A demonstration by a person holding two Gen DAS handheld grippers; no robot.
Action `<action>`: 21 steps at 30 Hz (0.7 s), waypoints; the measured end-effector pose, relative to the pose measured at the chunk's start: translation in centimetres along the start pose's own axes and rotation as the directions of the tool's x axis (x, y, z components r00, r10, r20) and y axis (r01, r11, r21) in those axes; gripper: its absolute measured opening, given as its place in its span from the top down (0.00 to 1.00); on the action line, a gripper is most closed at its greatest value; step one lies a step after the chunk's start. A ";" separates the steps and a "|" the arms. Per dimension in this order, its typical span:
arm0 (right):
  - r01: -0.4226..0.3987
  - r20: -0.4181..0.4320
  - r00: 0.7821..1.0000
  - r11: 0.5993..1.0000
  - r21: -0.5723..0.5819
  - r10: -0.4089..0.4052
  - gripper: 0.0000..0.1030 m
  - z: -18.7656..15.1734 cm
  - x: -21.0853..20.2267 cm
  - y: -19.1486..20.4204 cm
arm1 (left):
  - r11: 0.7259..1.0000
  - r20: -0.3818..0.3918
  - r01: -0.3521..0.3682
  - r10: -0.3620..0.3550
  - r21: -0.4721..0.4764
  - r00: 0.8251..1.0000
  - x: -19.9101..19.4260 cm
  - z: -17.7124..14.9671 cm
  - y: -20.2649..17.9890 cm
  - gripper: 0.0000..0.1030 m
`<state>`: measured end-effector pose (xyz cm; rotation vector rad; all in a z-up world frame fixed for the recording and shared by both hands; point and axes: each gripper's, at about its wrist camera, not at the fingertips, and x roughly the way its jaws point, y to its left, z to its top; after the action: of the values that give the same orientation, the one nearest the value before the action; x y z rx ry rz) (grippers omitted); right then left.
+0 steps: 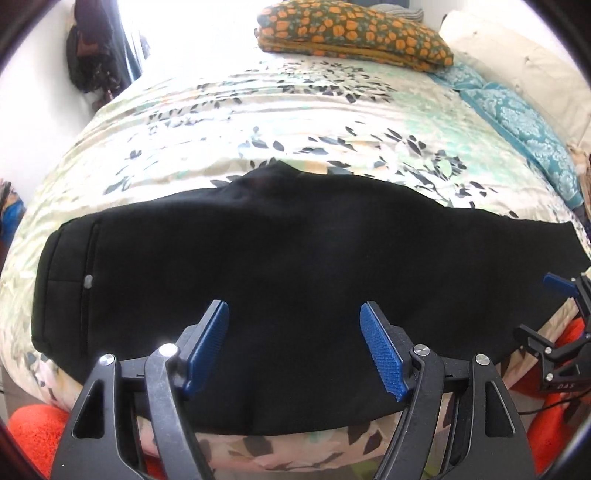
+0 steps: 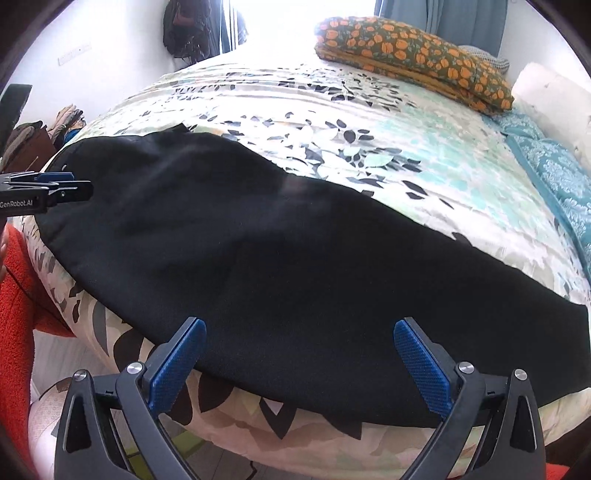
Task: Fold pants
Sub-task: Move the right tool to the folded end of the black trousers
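Black pants (image 1: 288, 266) laid flat along the bed's (image 1: 258, 122) near edge, looks already folded leg over leg.
Both claws hang released just over that edge, left gripper (image 1: 293, 347) nearer the waistband, right gripper (image 2: 299, 362) toward the cuffs, probably lined up to fold it crosswise.

Daylight is flooding in from the window (image 2: 306, 18) behind the bed, blowing out to white. The black pants (image 1: 295, 277) are reading as flat, detailless dark. Fisheye distortion is bowing the edges; corners are vignetting black. Focus is holding sharp.
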<state>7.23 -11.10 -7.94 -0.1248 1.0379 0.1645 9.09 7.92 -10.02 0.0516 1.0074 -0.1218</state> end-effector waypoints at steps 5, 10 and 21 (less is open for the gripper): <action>-0.056 -0.101 0.993 0.996 0.066 0.063 0.00 -1.3 2.0 -0.7 | 0.995 -0.126 -0.073 0.081 0.068 0.989 3.9 -2.1 -0.6 0.25; -0.051 -0.066 0.996 0.995 0.088 0.057 0.00 -1.5 0.8 -1.5 | 0.999 -0.085 -0.044 0.046 0.022 0.995 1.6 -1.5 -0.4 0.26; 0.002 -0.079 0.997 0.955 0.298 0.022 0.00 -2.2 0.6 -7.5 | 0.988 -0.129 -0.037 0.056 0.149 0.990 3.8 -2.5 -5.3 0.25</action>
<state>7.14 -18.78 -9.39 0.1491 1.1338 0.0103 8.30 2.61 -14.45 0.2200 1.1281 -0.1508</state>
